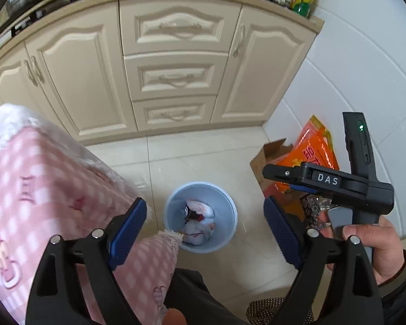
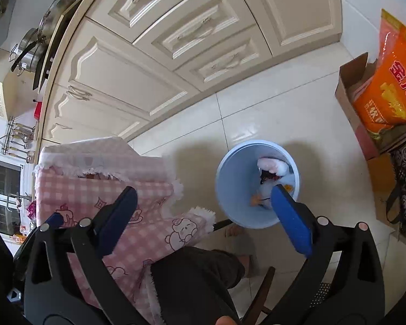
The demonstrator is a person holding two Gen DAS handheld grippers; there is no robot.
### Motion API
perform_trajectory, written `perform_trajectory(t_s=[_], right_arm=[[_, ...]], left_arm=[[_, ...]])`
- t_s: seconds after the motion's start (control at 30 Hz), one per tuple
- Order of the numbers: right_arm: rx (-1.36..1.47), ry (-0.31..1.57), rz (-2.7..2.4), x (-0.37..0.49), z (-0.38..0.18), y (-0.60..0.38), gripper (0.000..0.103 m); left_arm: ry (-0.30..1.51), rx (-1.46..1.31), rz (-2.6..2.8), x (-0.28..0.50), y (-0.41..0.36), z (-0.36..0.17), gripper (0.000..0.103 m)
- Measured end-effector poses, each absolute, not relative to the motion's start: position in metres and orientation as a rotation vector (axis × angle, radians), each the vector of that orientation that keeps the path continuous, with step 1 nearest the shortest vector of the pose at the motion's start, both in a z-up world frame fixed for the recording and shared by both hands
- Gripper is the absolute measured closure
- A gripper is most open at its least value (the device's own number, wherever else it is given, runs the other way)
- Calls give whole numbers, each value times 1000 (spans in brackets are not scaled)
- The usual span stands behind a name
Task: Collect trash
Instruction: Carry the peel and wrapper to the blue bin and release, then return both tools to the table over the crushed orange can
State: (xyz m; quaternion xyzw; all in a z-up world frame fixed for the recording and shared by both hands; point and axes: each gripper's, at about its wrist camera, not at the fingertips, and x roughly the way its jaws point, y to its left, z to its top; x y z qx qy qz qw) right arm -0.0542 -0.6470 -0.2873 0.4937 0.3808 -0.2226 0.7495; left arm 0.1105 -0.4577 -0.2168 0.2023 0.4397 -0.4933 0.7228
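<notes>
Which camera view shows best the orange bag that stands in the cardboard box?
The right wrist view: the orange bag stands clear in the cardboard box, print readable. In the left wrist view the bag is smaller and its lower part is hidden behind the right tool.

We see bright, even daylight, soft shadows beside the bin, floor glare, slightly blurred cloth, and bowed fisheye edges.
</notes>
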Motion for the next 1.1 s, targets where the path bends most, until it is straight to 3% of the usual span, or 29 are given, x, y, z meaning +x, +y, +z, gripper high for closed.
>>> perform_trajectory(t_s=[1.1], right_arm=[[725,699,-202,56,-113,-522,6]], left_arm=[[688,186,-915,127,-297,-93,15]])
